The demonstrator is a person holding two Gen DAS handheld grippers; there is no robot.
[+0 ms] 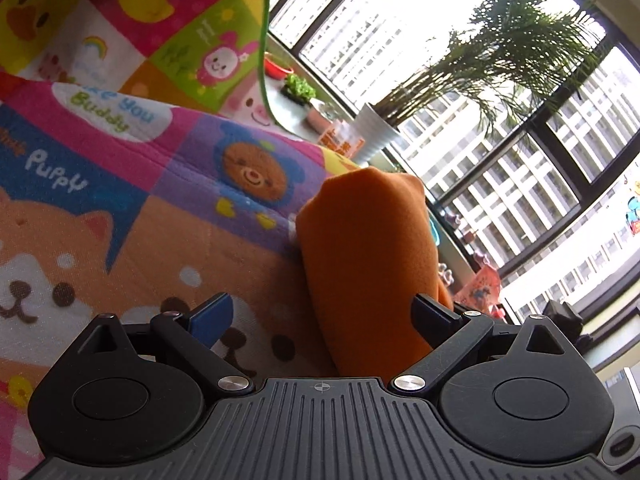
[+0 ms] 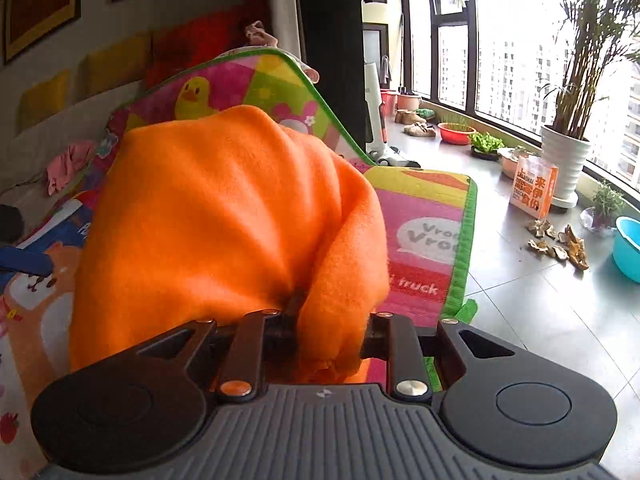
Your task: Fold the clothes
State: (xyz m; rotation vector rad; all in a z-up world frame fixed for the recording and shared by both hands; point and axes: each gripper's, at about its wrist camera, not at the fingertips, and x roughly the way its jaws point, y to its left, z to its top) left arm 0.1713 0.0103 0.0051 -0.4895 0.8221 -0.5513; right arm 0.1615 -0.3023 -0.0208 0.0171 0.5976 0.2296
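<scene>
An orange fleece garment [image 2: 224,216] is bunched up over a colourful cartoon play mat [image 2: 424,236]. My right gripper [image 2: 328,332] is shut on a thick fold of it, and the cloth hides the fingertips. In the left wrist view the same orange garment [image 1: 364,264] rises as a rolled bundle between my left gripper's [image 1: 324,316] fingers. The left jaws stand wide apart, the blue finger [image 1: 212,316] clear of the cloth and the other finger beside it. The left gripper's blue finger [image 2: 24,264] also shows at the left edge of the right wrist view.
The play mat [image 1: 120,216] has a raised flap [image 1: 132,24] behind. On the tiled floor [image 2: 520,304] to the right stand a white plant pot [image 2: 564,164], an orange box [image 2: 534,188], a turquoise basin [image 2: 628,248], a red bowl and scattered peel. Pink clothes [image 2: 64,164] lie far left.
</scene>
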